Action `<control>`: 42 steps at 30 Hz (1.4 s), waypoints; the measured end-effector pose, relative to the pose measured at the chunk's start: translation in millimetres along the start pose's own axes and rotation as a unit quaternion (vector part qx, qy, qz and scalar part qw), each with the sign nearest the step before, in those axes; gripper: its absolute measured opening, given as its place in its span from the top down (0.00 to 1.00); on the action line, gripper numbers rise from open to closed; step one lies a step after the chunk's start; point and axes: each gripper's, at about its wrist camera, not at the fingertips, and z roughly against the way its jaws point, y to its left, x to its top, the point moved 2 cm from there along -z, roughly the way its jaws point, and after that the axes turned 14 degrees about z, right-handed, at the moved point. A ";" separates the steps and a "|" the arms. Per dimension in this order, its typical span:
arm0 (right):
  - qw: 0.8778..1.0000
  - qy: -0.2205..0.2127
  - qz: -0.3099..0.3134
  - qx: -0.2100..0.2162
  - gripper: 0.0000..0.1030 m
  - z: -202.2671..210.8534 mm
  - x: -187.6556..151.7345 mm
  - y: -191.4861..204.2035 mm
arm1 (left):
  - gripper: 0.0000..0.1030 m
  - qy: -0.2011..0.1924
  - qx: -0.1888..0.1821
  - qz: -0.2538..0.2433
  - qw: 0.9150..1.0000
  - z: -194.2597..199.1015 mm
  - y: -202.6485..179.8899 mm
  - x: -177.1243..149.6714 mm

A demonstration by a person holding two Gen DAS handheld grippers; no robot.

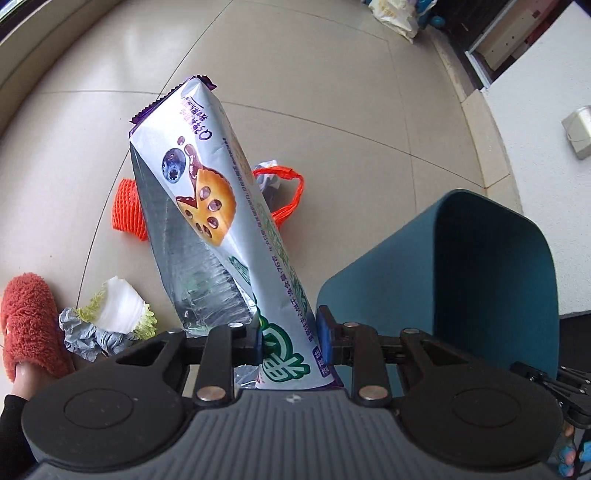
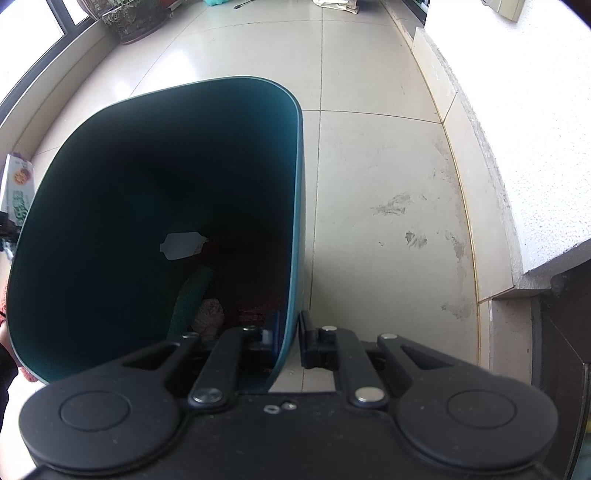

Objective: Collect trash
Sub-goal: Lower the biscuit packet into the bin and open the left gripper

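- Risk: the left gripper (image 1: 288, 338) holds the long wrapper (image 1: 207, 206) by its end only, so the slick foil could slip out or snag the bin (image 1: 461, 280) rim at 3 o'clock.
- Left jaws: narrowed, pinching the wrapper.
- Right gripper (image 2: 288, 336): jaws nearly together, clamping the bin wall.
- More trash lies on the floor (image 1: 332, 92) at 8 o'clock.

Pale glossy floor tiles (image 2: 369, 155) with thin dark joints spread ahead of the hand-held gripper. To its right runs a tiled skirting (image 2: 458, 206), scuffed grey, under a rough white wall (image 2: 535, 110). Far left ahead, a window (image 2: 55, 22) lets in daylight; a planter (image 2: 133, 18) stands below it. A dark doorway (image 1: 476, 40) opens ahead.
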 end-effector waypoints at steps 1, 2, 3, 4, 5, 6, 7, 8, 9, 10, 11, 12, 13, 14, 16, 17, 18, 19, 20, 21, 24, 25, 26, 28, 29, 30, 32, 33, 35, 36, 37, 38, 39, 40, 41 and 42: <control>1.000 0.000 -0.002 0.000 0.91 0.2 0.1 -0.5 | 0.74 -0.007 -0.004 -0.015 1.000 10.5 -10.5 -2.7; 1.000 0.000 -0.002 0.000 0.91 0.4 0.0 -0.4 | 0.74 -0.011 -0.008 -0.030 0.999 21.3 -20.2 -5.8; 1.000 0.000 0.000 0.000 0.91 0.4 0.3 -0.2 | 0.74 -0.014 -0.013 -0.046 0.999 30.0 -30.5 -9.3; 1.000 0.000 0.000 0.001 0.91 0.9 0.2 0.1 | 0.74 -0.017 -0.017 -0.061 0.998 38.1 -41.3 -13.3; 1.000 -0.001 -0.001 0.001 0.91 1.1 0.1 0.2 | 0.74 -0.018 -0.017 -0.076 0.997 44.6 -53.4 -18.1; 1.000 -0.001 0.000 0.000 0.91 0.9 0.2 0.3 | 0.74 -0.017 -0.020 -0.092 0.995 49.1 -64.4 -22.7; 1.000 -0.001 0.002 -0.001 0.91 1.1 0.1 1.1 | 0.74 -0.016 -0.023 -0.107 0.994 52.4 -76.4 -27.4; 1.000 -0.001 0.003 -0.001 0.91 1.5 0.0 1.7 | 0.74 -0.015 -0.023 -0.123 0.992 53.9 -88.1 -32.3; 1.000 -0.001 0.003 0.000 0.91 2.1 -0.4 1.8 | 0.74 -0.014 -0.021 -0.140 0.990 55.0 -100.0 -39.2; 1.000 -0.001 0.001 0.002 0.91 2.5 -0.5 1.8 | 0.74 -0.012 -0.022 -0.152 0.988 54.3 -109.4 -43.7; 1.000 -0.001 0.001 0.003 0.91 2.7 -0.3 1.3 | 0.74 -0.006 -0.024 -0.167 0.986 51.8 -122.5 -49.6; 1.000 -0.001 0.001 0.004 0.91 3.0 0.0 0.8 | 0.74 -0.002 -0.024 -0.179 0.984 47.8 -132.9 -53.6; 1.000 -0.001 0.000 0.005 0.91 2.7 -0.1 0.0 | 0.74 0.000 -0.021 -0.190 0.982 42.9 -143.1 -57.9; 1.000 -0.001 -0.001 0.006 0.91 2.5 -0.2 -0.6 | 0.74 0.005 -0.018 -0.198 0.980 36.3 -151.2 -61.0; 1.000 -0.001 0.000 0.008 0.91 2.3 -0.3 -1.3 | 0.74 0.025 -0.011 -0.207 0.978 19.8 -164.9 -67.5; 1.000 -0.002 0.000 0.008 0.91 2.2 -0.5 -1.7 | 0.74 0.036 -0.008 -0.208 0.978 10.2 -169.3 -69.7; 1.000 -0.002 0.000 0.009 0.91 1.9 -0.9 -2.1 | 0.74 0.046 -0.003 -0.211 0.976 -0.8 -174.1 -72.0; 1.000 -0.003 0.000 0.010 0.90 1.9 -1.0 -2.5 | 0.74 0.053 0.002 -0.215 0.975 -9.8 -177.6 -74.0; 1.000 -0.003 -0.001 0.012 0.90 1.9 -1.1 -3.2 | 0.74 0.060 0.012 -0.215 0.975 -19.4 -177.4 -79.9; 1.000 -0.003 -0.002 0.014 0.90 2.0 -1.2 -3.8 | 0.74 0.068 0.021 -0.216 0.974 -30.6 -178.2 -82.1; 1.000 -0.004 -0.002 0.016 0.90 1.6 -1.1 -4.5 | 0.74 0.095 0.035 -0.207 0.973 -59.3 -176.8 -87.5; 1.000 -0.004 -0.002 0.016 0.90 1.6 -1.3 -4.8 | 0.74 0.105 0.036 -0.204 0.973 -66.2 -176.6 -88.3; 1.000 -0.004 -0.002 0.016 0.90 1.5 -1.4 -5.1 | 0.74 0.115 0.039 -0.203 0.972 -74.4 -175.5 -91.2; 1.000 -0.004 -0.003 0.018 0.90 0.8 -1.6 -5.9 | 0.74 0.122 0.051 -0.207 0.969 -85.6 -175.0 -96.1; 1.000 -0.004 -0.004 0.018 0.90 0.5 -1.7 -6.2 | 0.74 0.126 0.056 -0.206 0.969 -90.5 -174.0 -97.7; 1.000 -0.005 -0.004 0.019 0.90 0.2 -1.7 -6.4 | 0.74 0.131 0.059 -0.201 0.969 -95.0 -172.6 -97.7; 1.000 -0.005 -0.004 0.019 0.90 0.1 -1.8 -6.7 | 0.74 0.135 0.066 -0.196 0.969 -103.6 -171.4 -97.4; 1.000 -0.005 -0.005 0.020 0.90 -0.5 -1.9 -7.1 | 0.74 0.136 0.067 -0.192 0.970 -105.6 -169.8 -97.1; 1.000 -0.005 -0.005 0.020 0.90 -1.4 -2.0 -7.5 | 0.71 0.144 0.062 -0.183 0.971 -109.2 -166.1 -96.3; 1.000 -0.005 -0.005 0.020 0.90 -1.9 -2.5 -7.7 | 0.65 0.147 0.058 -0.179 0.971 -110.1 -164.4 -96.2; 1.000 -0.005 -0.005 0.020 0.90 -2.3 -3.0 -7.8 | 0.50 0.146 0.053 -0.177 0.972 -109.6 -162.6 -95.8; 1.000 -0.005 -0.006 0.021 0.90 -2.7 -2.9 -7.8 | 0.41 0.143 0.047 -0.175 0.973 -107.0 -159.6 -95.6; 1.000 -0.005 -0.006 0.021 0.90 -2.2 -2.5 -7.4 | 0.30 0.136 0.040 -0.176 0.974 -104.2 -158.8 -95.6; 1.000 -0.005 -0.005 0.021 0.90 -2.3 -2.5 -7.3 | 0.30 0.128 0.035 -0.179 0.975 -100.5 -157.8 -96.1; 1.000 -0.005 -0.005 0.021 0.90 -2.5 -2.6 -7.3 | 0.30 0.123 0.030 -0.180 0.976 -98.0 -158.5 -97.1; 1.000 -0.005 -0.004 0.021 0.90 -1.5 -2.2 -6.0 | 0.30 0.121 0.025 -0.179 0.976 -94.8 -157.9 -97.4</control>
